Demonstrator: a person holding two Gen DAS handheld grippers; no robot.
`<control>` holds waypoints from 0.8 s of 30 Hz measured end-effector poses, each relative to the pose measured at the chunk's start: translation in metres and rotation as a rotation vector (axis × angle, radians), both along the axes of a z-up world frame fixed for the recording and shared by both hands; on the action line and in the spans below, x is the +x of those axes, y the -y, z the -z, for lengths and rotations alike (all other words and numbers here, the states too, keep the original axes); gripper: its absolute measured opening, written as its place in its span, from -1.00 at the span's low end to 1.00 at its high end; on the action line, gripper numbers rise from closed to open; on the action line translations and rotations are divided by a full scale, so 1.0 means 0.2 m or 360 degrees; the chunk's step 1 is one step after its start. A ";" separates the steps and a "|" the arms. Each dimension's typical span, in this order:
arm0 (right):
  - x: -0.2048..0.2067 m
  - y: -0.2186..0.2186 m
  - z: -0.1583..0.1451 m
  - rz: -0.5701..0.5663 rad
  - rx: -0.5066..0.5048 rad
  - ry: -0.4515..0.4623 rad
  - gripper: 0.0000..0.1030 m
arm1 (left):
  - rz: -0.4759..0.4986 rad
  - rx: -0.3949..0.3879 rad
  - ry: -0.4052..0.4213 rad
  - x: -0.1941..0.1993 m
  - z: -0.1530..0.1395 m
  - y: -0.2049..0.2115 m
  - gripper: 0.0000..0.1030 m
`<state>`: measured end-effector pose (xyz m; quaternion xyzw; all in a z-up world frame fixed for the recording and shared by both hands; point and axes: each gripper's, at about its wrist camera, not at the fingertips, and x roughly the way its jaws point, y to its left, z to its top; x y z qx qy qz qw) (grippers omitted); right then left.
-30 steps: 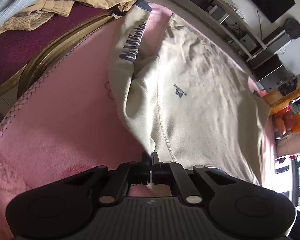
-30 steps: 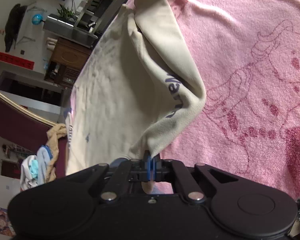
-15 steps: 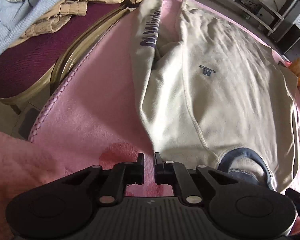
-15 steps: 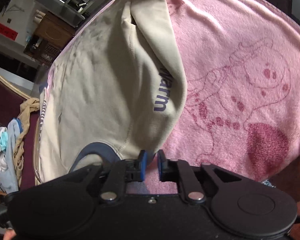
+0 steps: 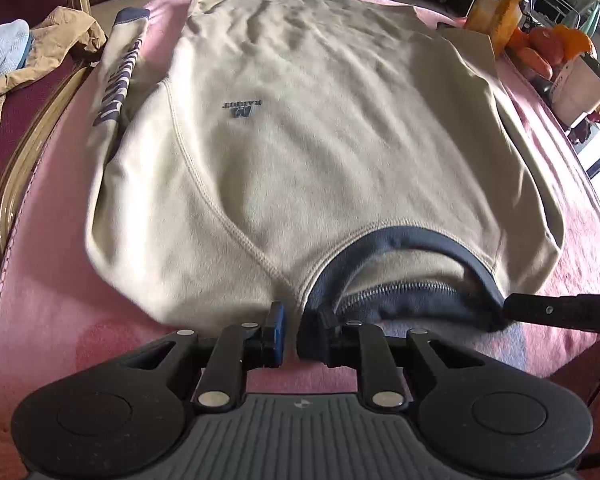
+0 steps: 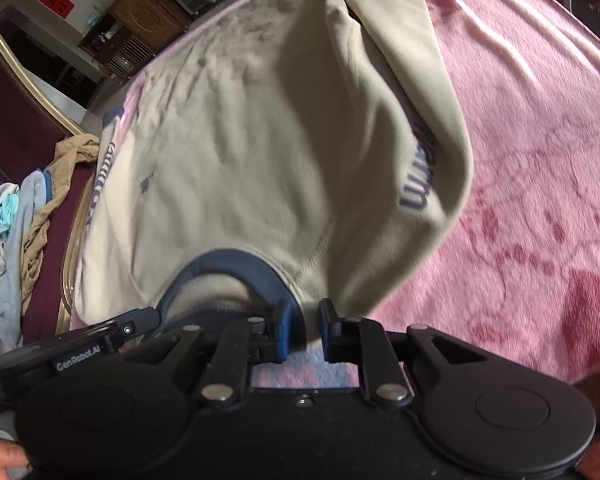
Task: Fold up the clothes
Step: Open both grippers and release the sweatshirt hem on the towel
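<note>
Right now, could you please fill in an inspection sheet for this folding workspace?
Surface: pink blanket with a dark red printed pattern covers the work area.
Job's things: beige sweatshirt lies front up, navy collar nearest the grippers; one sleeve lies straight alongside, the other sleeve is folded over the body.
Clutter: tan and light blue clothes heaped on a maroon chair.
Grippers: left gripper jaws opening, at the collar's edge; right gripper jaws closing, fabric between them, pads not pressing.
Cables: nothing seen.
Surroundings: wooden cabinet, oranges beside the table.
</note>
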<state>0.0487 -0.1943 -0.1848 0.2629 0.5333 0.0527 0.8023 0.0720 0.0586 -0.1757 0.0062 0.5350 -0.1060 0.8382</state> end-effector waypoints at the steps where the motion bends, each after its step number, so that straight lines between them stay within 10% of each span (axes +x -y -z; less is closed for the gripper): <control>1: -0.02 0.01 -0.02 -0.0003 0.0000 -0.0011 -0.70 | 0.0001 -0.0030 -0.0003 -0.02 -0.03 -0.02 -0.65; 7: -0.19 0.02 -0.36 -0.0045 -0.0049 0.0314 -0.56 | 0.0002 -0.0161 0.0243 -0.13 -0.32 -0.10 -0.65; 11: -0.21 0.05 -0.63 -0.0032 -0.0160 0.0602 0.01 | -0.0048 -0.0183 0.0442 -0.11 -0.50 -0.13 -0.42; 24: 0.38 0.35 -0.78 0.0325 -0.0017 0.0750 -0.15 | -0.0233 -0.0086 0.0599 0.46 -0.62 -0.05 -0.40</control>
